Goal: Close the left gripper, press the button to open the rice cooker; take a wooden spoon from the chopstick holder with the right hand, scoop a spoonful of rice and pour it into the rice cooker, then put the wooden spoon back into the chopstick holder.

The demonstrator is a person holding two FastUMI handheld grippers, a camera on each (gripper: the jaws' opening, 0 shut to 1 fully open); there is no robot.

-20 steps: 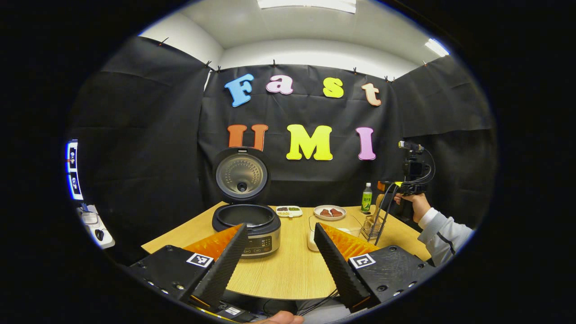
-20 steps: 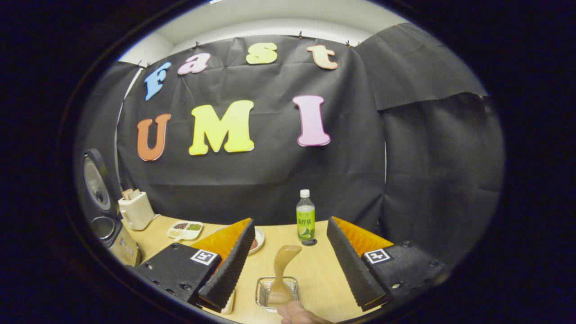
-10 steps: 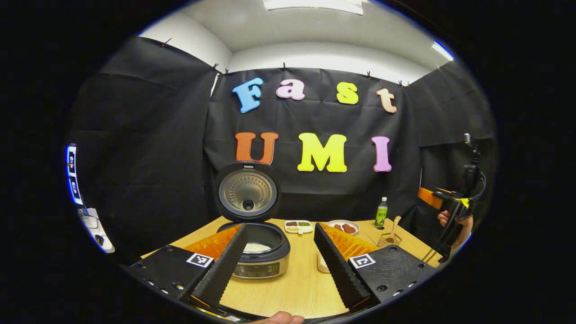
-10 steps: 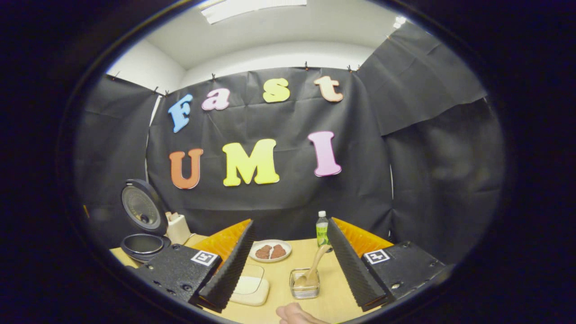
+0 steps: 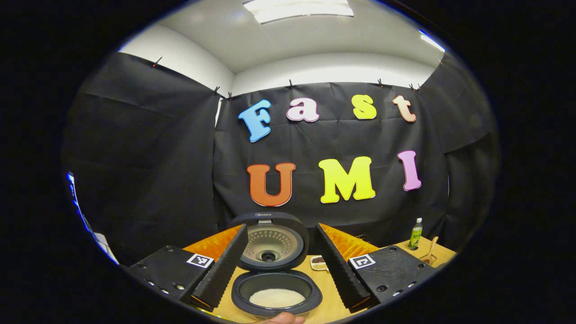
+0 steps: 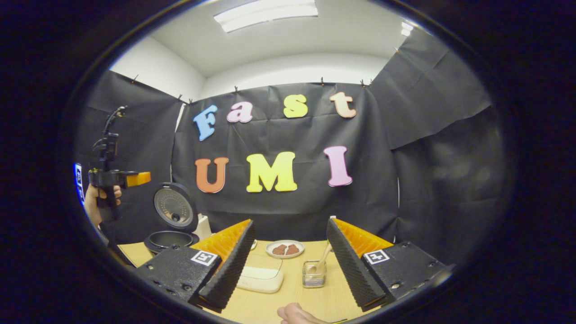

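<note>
The rice cooker [image 5: 275,294] stands open, its lid [image 5: 274,240] upright and white rice in the pot. My left gripper [image 5: 281,226] hangs open just in front of and above it, nothing between its fingers. In the right gripper view the wooden spoon [image 6: 323,261] leans in the wire chopstick holder [image 6: 313,280] on the table. My right gripper [image 6: 291,221] is open, above and short of the holder, apart from it. That view also has the cooker [image 6: 173,225] at the left and the left gripper [image 6: 135,179] high above it in a hand.
A white rice box [image 6: 261,279] with a clear lid sits left of the holder. Behind it is a plate of brown pieces [image 6: 283,249]. A green bottle [image 5: 416,234] and a small sectioned dish [image 5: 318,262] stand toward the back of the wooden table [image 6: 270,306].
My right gripper has drawn back and up from the holder, leaving the spoon in it. The left gripper has risen and come closer over the open cooker.
</note>
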